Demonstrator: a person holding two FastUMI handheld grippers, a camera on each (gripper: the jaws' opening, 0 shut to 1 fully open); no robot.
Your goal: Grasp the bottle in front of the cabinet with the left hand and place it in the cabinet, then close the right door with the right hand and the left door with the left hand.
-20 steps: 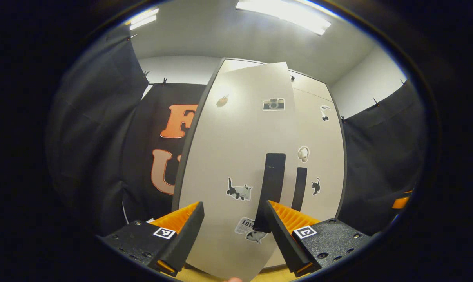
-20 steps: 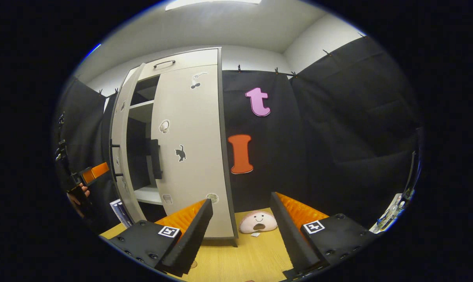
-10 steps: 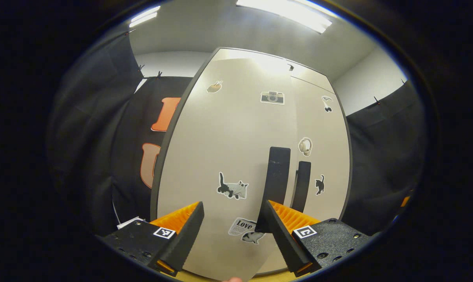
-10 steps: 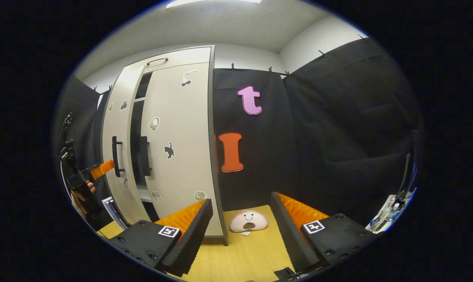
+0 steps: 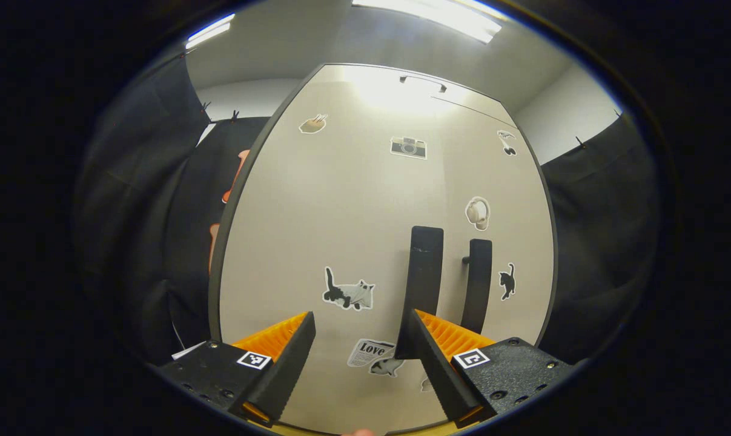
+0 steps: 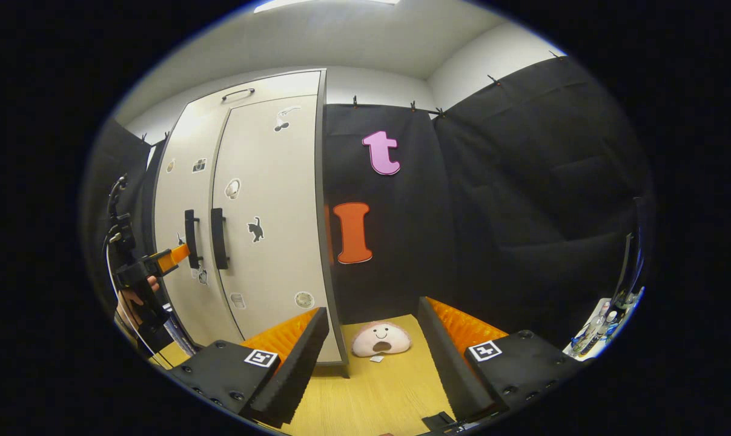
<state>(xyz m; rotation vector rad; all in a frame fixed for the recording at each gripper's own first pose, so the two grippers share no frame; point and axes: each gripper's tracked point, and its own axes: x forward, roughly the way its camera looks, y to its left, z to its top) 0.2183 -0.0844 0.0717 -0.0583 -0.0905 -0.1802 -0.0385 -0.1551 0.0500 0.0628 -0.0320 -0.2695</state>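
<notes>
The pale cabinet (image 5: 341, 212) stands close ahead in the left gripper view, with both doors flush and what is inside hidden behind them. My left gripper (image 5: 356, 357) is open, and its right finger (image 5: 429, 345) sits at the lower end of the left door's black handle (image 5: 423, 278). The right door's handle (image 5: 477, 284) is just beside it. In the right gripper view the cabinet (image 6: 268, 200) is at the left, and a hand (image 6: 132, 297) holds the left gripper (image 6: 174, 257) against the left door (image 6: 180, 200). My right gripper (image 6: 371, 357) is open and empty over the wooden floor (image 6: 377, 393).
A pink plush toy (image 6: 380, 339) lies on the floor beside the cabinet's right corner. Black cloth walls stand around the cabinet. Some small bottles (image 6: 589, 336) sit at the far right edge. A stack of papers (image 6: 177, 330) lies left of the cabinet's base.
The left door has swung from ajar to fully shut, with the left gripper following it in. The right gripper has drifted slightly and stays open.
</notes>
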